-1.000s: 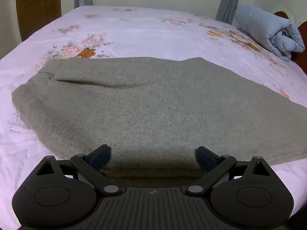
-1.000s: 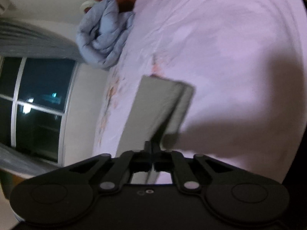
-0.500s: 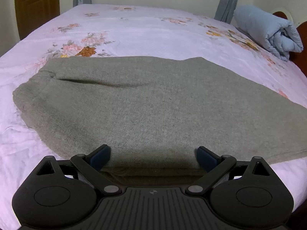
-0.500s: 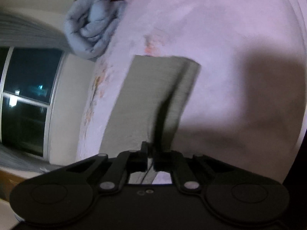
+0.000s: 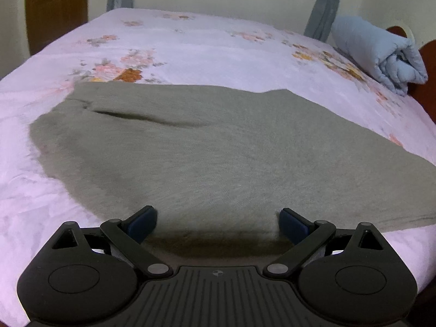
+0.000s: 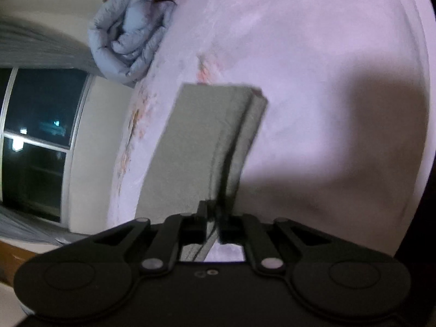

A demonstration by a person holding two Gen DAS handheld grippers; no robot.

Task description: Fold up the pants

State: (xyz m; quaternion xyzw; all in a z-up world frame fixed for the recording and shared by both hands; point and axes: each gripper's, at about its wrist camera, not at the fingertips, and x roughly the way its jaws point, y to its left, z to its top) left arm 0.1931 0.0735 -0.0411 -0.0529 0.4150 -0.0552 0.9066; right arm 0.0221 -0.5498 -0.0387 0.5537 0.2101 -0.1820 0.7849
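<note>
Grey-green pants (image 5: 196, 147) lie flat across a pink floral bed (image 5: 190, 43), folded lengthwise, with a dark crease near the left end. My left gripper (image 5: 218, 222) is open, its blue pads either side of the pants' near edge, just above the cloth. My right gripper (image 6: 212, 215) is shut on the edge of the pants leg (image 6: 201, 141), which stretches away from the jaws to a squared hem end. That view is tilted sideways and blurred.
A rolled light-blue quilt (image 5: 378, 54) lies at the bed's far right by a dark red headboard; it also shows in the right wrist view (image 6: 128, 32). A window (image 6: 32, 136) with grey curtains and a brown door (image 5: 54, 8) stand behind the bed.
My right gripper has shifted while holding the pants leg; the leg now looks longer and closer in its view. The left view has tilted slightly; the left gripper stays open.
</note>
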